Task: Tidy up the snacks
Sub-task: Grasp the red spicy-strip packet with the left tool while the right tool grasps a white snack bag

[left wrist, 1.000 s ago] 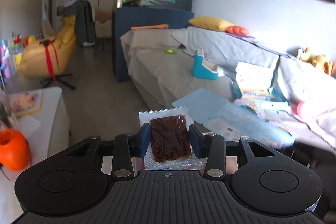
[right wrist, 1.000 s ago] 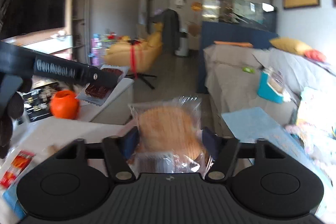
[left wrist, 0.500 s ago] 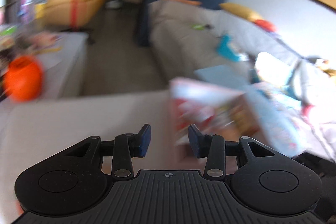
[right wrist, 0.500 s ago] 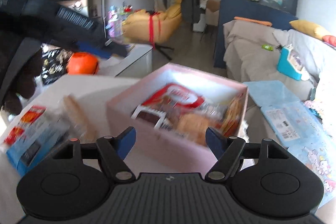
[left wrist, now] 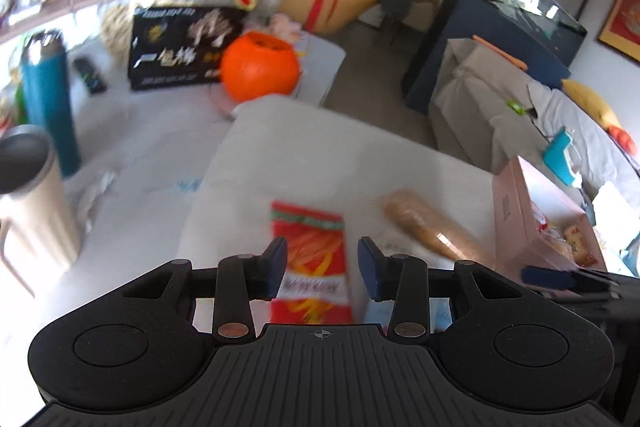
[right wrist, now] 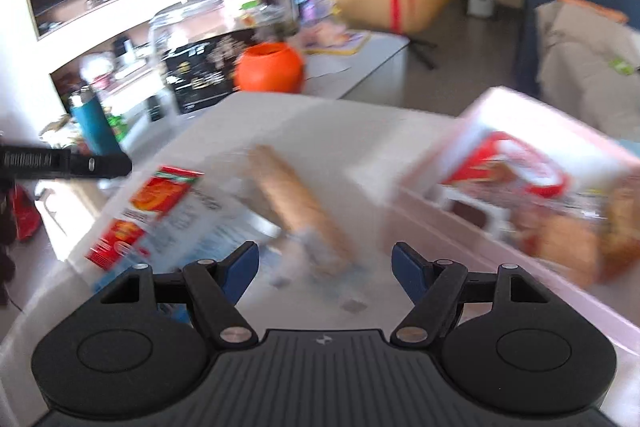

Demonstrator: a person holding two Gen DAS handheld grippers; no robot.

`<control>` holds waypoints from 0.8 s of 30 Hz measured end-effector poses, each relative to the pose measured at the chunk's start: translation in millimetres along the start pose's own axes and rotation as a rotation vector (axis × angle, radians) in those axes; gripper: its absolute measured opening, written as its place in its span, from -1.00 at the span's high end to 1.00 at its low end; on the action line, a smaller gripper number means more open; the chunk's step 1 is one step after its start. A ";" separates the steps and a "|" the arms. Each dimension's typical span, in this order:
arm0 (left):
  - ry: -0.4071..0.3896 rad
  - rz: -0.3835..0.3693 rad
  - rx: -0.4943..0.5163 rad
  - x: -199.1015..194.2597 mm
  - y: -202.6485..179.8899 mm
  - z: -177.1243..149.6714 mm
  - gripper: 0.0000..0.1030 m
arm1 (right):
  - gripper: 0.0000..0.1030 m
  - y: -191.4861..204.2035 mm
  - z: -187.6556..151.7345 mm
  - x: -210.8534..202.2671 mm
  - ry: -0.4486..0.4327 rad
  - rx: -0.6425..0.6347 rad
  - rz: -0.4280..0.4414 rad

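Both snacks carried a second ago are gone from the tongs. Left tongs [left wrist: 322, 267] hang empty, jaws apart, over a glossy red packet [left wrist: 310, 259] lying flat at lower centre of the desk [left wrist: 320, 155]. Right tongs [right wrist: 325, 269] gape empty near a wrapped bread stick [right wrist: 296, 203]; the pink cardboard box [right wrist: 432, 211] at right holds sorted snacks.

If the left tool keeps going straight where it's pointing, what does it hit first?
Most likely the red snack packet lying on the white table, framed by the left tool's open fingers; the blur leaves depth uncertain.
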State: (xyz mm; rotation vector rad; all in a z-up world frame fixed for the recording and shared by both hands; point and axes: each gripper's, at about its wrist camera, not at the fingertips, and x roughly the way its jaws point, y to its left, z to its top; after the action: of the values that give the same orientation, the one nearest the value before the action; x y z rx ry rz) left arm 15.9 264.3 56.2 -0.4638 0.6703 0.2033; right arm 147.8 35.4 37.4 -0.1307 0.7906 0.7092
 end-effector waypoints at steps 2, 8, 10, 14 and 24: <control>0.009 -0.027 -0.024 -1.2 8.8 -3.5 0.17 | -0.44 10.7 8.1 11.7 0.035 0.031 0.048; -0.038 0.102 -0.072 -2.2 28.3 -3.4 0.18 | -0.44 60.7 14.1 44.0 0.152 0.010 0.062; -0.041 0.105 -0.079 -1.6 29.3 -2.1 0.18 | -0.44 74.9 14.7 56.6 0.182 0.003 0.045; -0.028 0.084 -0.071 -1.3 25.0 -4.8 0.18 | -0.64 88.6 18.0 75.7 0.155 0.008 0.043; -0.010 0.093 -0.012 8.0 10.5 -5.1 0.18 | -0.15 60.2 -17.3 35.0 0.144 -0.047 0.116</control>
State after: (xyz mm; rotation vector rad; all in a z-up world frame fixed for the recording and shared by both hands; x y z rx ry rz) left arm 15.8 271.4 44.0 -0.4430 0.6816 0.2972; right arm 116.5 93.8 9.9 -0.1812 0.9247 0.8352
